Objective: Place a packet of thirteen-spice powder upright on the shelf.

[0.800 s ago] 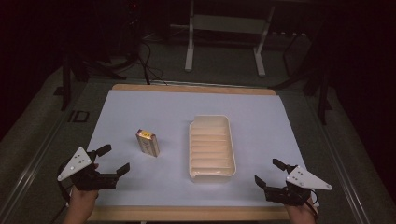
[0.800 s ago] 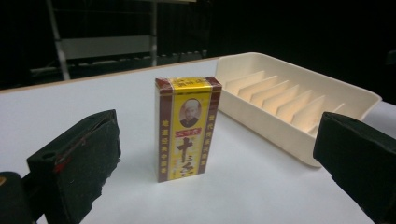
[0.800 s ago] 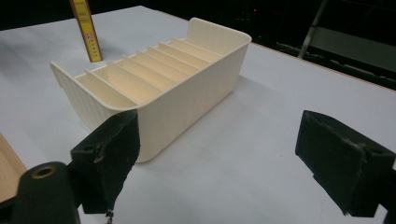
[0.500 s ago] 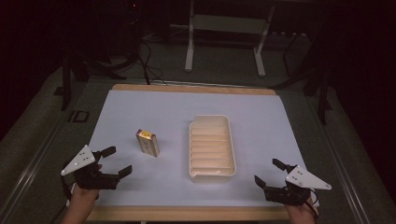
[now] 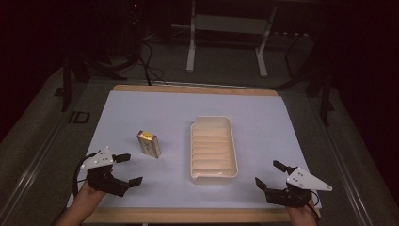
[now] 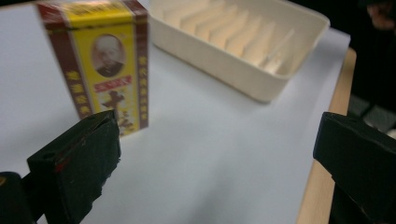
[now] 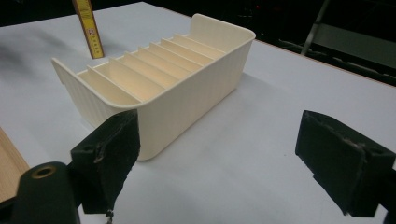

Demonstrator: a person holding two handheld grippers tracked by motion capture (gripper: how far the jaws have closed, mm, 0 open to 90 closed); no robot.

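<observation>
- We count one yellow box [image 5: 148,143] standing on the white table [image 5: 263,117], left of one cream ribbed tray [image 5: 213,150], apart from it.
- Two claws: our left claw [image 5: 129,168] is released, empty, near the box.
- Our right claw [image 5: 275,173] is released too, beside the tray's near corner.

White sheet [image 5: 263,117] over a wooden table [image 5: 188,88], cream ribbed tray [image 5: 213,149] near its middle, yellow and maroon box [image 5: 148,143] standing left of the tray and apart from it, grey floor behind with metal stand legs [image 5: 190,44] and cables [image 5: 146,61].
</observation>
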